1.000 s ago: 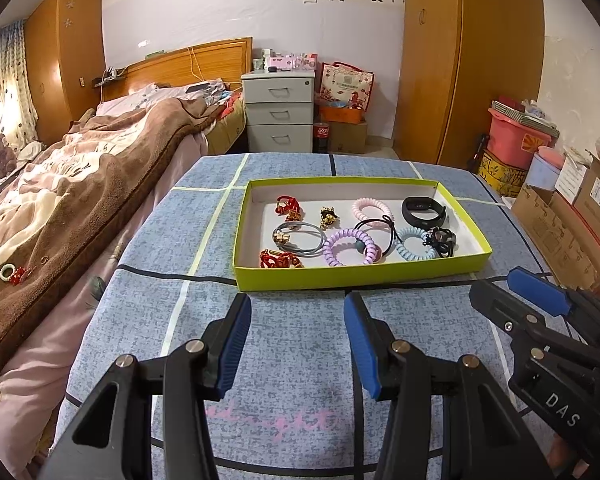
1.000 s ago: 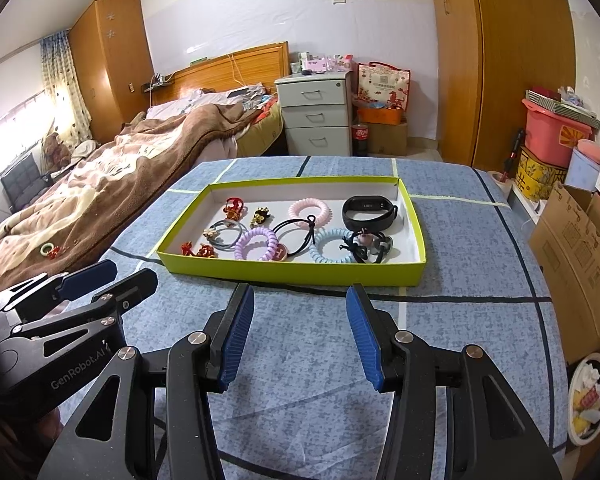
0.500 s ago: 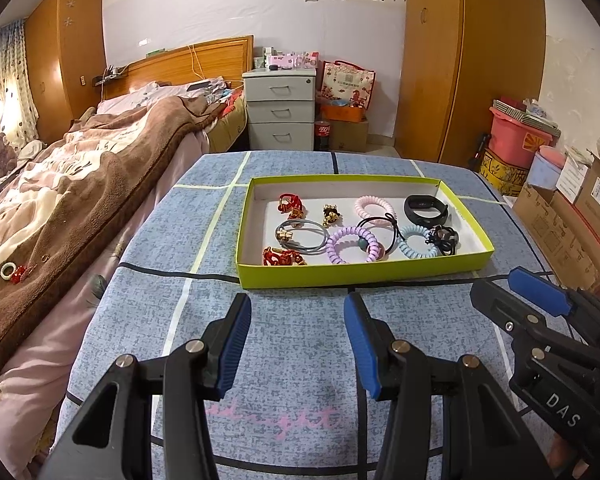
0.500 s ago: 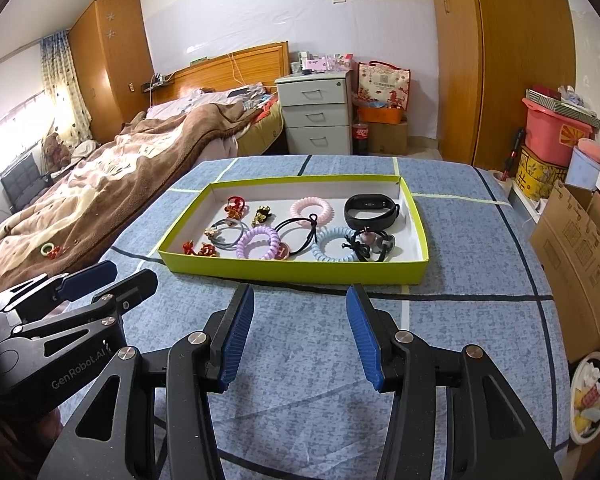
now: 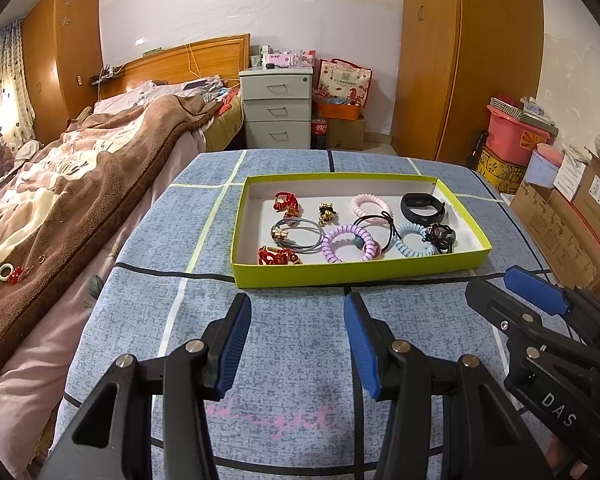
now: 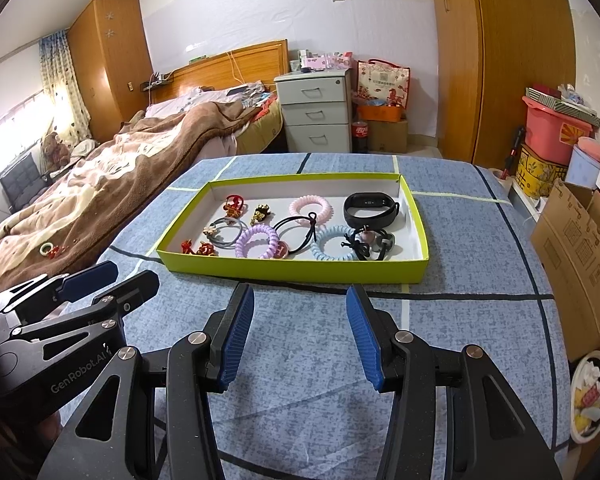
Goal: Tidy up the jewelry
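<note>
Left gripper [image 5: 296, 344]: lower centre of the left wrist view, blue-padded fingers spread wide apart with nothing between them, over the blue patterned cloth [image 5: 300, 340]
Right gripper [image 6: 298, 336]: lower centre of the right wrist view, fingers likewise spread and holding nothing; its black body also shows at the lower right of the left wrist view
Green tray [image 5: 356, 272]: centre of both views, beyond both grippers, lying flat on the cloth
Back row in tray: red hair tie [image 5: 286, 202] at left, gold charm [image 5: 326, 212], pink spiral hair tie [image 5: 370, 205], black wristband [image 5: 422, 208] at right
Front row in tray: red ornament [image 5: 278, 256] at the near left corner, grey hair tie with a flower [image 5: 298, 234], purple spiral hair tie [image 5: 350, 243], thin black elastic [image 5: 384, 226], light blue spiral hair tie [image 5: 412, 240], black knotted hair tie [image 5: 440, 236] at right
Bed [image 5: 60, 200]: left side of both views, brown blanket, a small ring and a red piece lying on it at the far left
Drawer unit [image 5: 276, 108]: upper centre, against the wall
</note>
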`<state>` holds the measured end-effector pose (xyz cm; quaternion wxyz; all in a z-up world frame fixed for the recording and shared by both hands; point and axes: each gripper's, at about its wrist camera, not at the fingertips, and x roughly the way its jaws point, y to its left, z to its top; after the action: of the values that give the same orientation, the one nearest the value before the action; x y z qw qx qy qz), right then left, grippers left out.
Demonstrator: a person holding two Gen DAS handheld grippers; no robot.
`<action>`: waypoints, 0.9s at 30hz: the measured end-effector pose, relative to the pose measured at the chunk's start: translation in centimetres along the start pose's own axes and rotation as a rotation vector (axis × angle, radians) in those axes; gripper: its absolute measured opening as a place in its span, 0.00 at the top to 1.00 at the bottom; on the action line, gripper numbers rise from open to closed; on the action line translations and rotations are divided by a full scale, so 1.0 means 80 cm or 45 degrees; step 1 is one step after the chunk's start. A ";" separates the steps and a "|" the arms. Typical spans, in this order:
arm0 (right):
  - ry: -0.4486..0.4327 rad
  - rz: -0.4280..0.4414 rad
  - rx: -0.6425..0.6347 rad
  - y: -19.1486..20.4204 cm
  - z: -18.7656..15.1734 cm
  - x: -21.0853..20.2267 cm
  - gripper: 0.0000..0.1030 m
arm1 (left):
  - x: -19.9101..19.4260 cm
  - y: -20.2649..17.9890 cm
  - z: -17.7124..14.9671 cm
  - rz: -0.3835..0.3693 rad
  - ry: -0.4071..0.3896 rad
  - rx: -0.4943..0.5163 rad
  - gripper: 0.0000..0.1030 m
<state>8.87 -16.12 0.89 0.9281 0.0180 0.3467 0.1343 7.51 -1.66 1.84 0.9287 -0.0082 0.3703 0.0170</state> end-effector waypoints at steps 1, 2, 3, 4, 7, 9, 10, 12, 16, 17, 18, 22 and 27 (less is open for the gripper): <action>0.001 0.000 -0.001 0.000 0.000 0.001 0.52 | 0.000 0.000 0.000 -0.001 0.000 -0.003 0.51; 0.002 0.000 -0.003 0.001 0.000 0.001 0.52 | 0.000 0.000 0.000 -0.003 0.000 -0.004 0.51; 0.001 0.001 -0.003 -0.001 0.000 0.001 0.52 | 0.000 0.001 0.000 -0.003 0.001 -0.004 0.51; 0.001 0.003 -0.001 -0.001 -0.001 0.000 0.52 | 0.000 0.001 -0.001 -0.001 0.001 -0.006 0.51; 0.001 0.001 0.000 -0.001 0.001 0.002 0.52 | 0.000 0.002 -0.001 -0.001 0.003 -0.006 0.51; 0.002 0.003 0.000 0.000 0.001 0.002 0.52 | 0.000 0.002 -0.001 -0.002 0.004 -0.007 0.51; 0.003 0.001 -0.001 0.000 0.000 0.001 0.52 | 0.000 0.002 0.000 0.000 0.004 -0.007 0.51; 0.002 0.001 0.002 0.000 0.001 0.001 0.52 | 0.001 0.003 0.000 0.000 0.005 -0.007 0.51; 0.004 0.000 0.001 0.000 0.002 0.004 0.52 | 0.001 0.002 0.000 -0.003 0.008 -0.007 0.51; 0.004 0.002 0.001 0.001 0.002 0.003 0.52 | 0.001 0.002 0.000 -0.003 0.008 -0.005 0.51; 0.005 0.002 0.001 0.001 0.002 0.004 0.52 | 0.001 0.001 0.000 -0.004 0.010 -0.004 0.51; 0.004 0.002 0.001 0.001 0.002 0.003 0.52 | 0.002 0.001 -0.001 -0.003 0.012 -0.004 0.51; 0.005 0.002 0.002 0.000 0.001 0.004 0.52 | 0.001 0.001 -0.001 -0.008 0.009 -0.003 0.51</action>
<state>9.13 -16.02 0.74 0.9273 0.0187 0.3486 0.1350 7.55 -1.54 1.71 0.9274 -0.0105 0.3736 0.0145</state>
